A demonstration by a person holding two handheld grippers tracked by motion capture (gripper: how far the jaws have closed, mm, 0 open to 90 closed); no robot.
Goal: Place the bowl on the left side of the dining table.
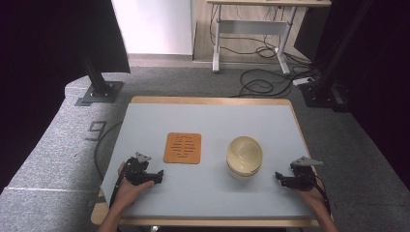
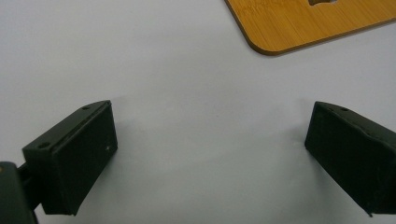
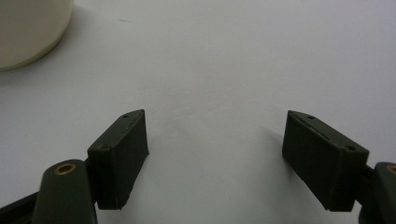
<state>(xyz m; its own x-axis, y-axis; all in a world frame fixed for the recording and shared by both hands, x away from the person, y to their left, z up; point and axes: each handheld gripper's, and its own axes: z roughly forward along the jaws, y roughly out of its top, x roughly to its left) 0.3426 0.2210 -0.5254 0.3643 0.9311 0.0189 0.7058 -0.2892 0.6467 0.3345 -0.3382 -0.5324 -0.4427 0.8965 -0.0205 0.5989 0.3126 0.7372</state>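
An orange wooden mat (image 1: 183,148) with cut-out slots lies flat at the middle left of the pale table (image 1: 208,121); its rounded corner (image 2: 303,23) appears at the top of the left gripper view. A cream bowl (image 1: 244,155) stands to the mat's right, and its side (image 3: 28,28) is at the upper left of the right gripper view. My left gripper (image 1: 158,177) rests near the front left, just below the mat, open and holding nothing (image 2: 210,149). My right gripper (image 1: 279,179) sits at the front right beside the bowl, open with bare table between its jaws (image 3: 215,154).
The table's wooden rim (image 1: 208,100) shows at the far edge. Beyond it are grey floor, a desk frame (image 1: 251,34) with trailing cables (image 1: 261,82), and black stand bases (image 1: 99,92) at both sides.
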